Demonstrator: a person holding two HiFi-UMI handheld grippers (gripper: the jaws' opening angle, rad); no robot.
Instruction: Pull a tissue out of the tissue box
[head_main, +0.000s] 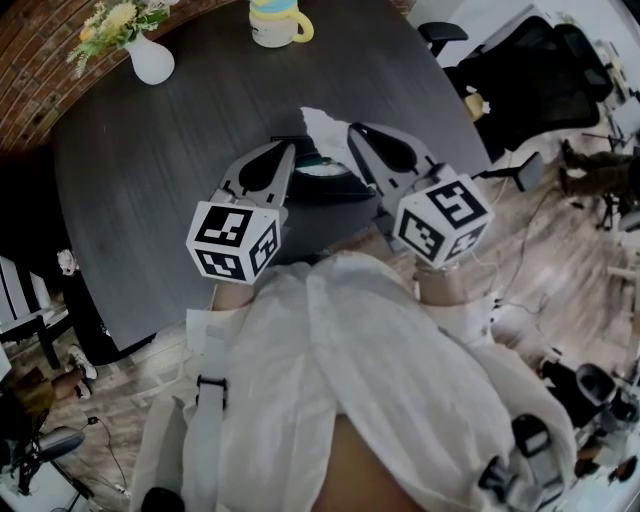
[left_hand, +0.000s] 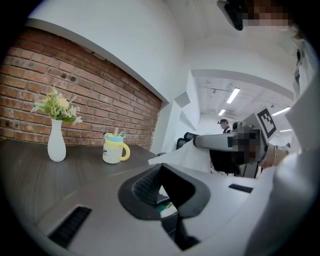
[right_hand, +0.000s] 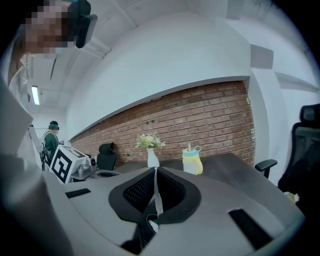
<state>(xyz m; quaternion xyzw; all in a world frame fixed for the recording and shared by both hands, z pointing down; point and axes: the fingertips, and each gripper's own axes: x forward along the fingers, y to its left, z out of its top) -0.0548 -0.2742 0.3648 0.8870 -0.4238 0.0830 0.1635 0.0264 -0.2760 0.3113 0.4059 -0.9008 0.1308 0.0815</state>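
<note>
On table (head_main: 150, 200), vase (head_main: 152, 60), mug (head_main: 275, 25), right claw (right_hand: 155, 172) pinching tissue (head_main: 322, 125), left claw (head_main: 290, 148) closed

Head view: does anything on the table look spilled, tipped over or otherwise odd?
Nothing stands out. The vase and mug stand upright on the table, with nothing spilled. The tissue sticks up, pinched in the shut right tool.

vase (head_main: 152, 62), mug (head_main: 272, 28) crowd far edge
</note>
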